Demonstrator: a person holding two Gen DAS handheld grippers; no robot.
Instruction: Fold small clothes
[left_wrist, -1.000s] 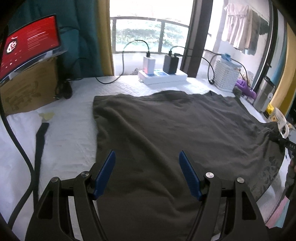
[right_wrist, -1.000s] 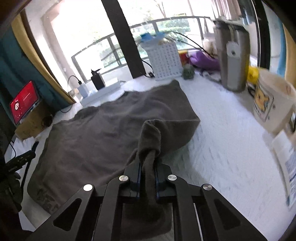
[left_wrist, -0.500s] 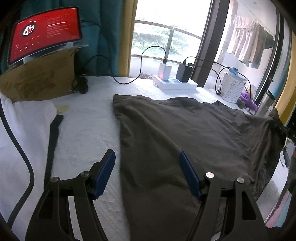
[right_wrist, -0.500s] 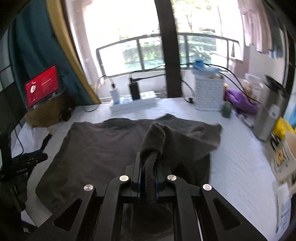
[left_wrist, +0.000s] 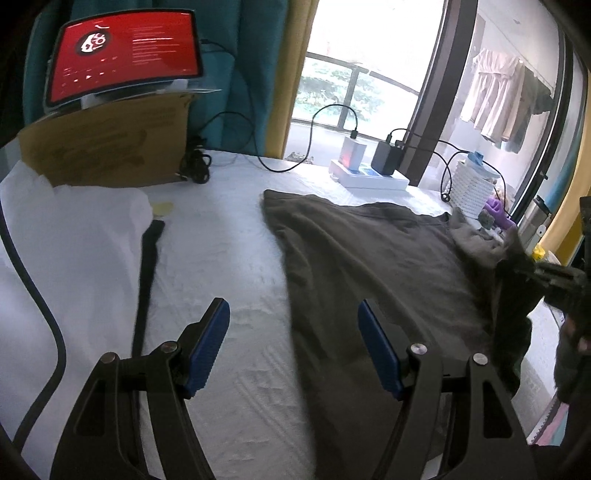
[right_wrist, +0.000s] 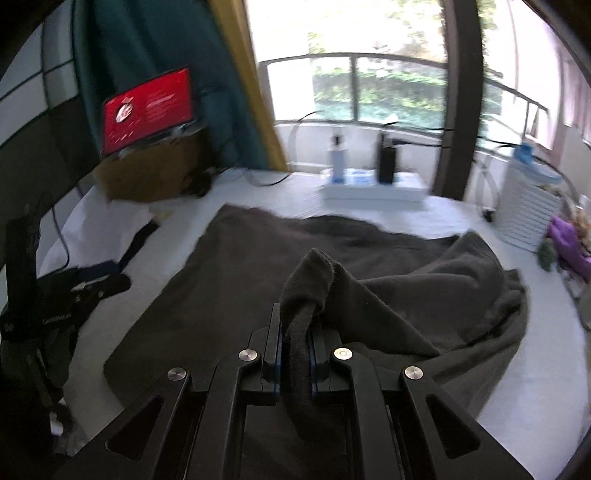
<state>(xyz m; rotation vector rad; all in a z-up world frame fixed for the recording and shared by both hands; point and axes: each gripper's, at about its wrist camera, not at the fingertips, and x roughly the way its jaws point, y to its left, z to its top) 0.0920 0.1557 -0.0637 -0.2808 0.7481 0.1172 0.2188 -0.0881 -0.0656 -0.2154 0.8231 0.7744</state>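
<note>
Right gripper (right_wrist: 295, 343) carried shirt (right_wrist: 369, 288) edge leftward (clamped), left gripper (left_wrist: 293, 332) spread

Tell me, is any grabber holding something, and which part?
The right gripper pinches a bunched edge of the dark shirt, lifting it. The left gripper is open, holding nothing.

Dark grey tee (right_wrist: 258, 273) flat on bed, right edge lifted.
</note>
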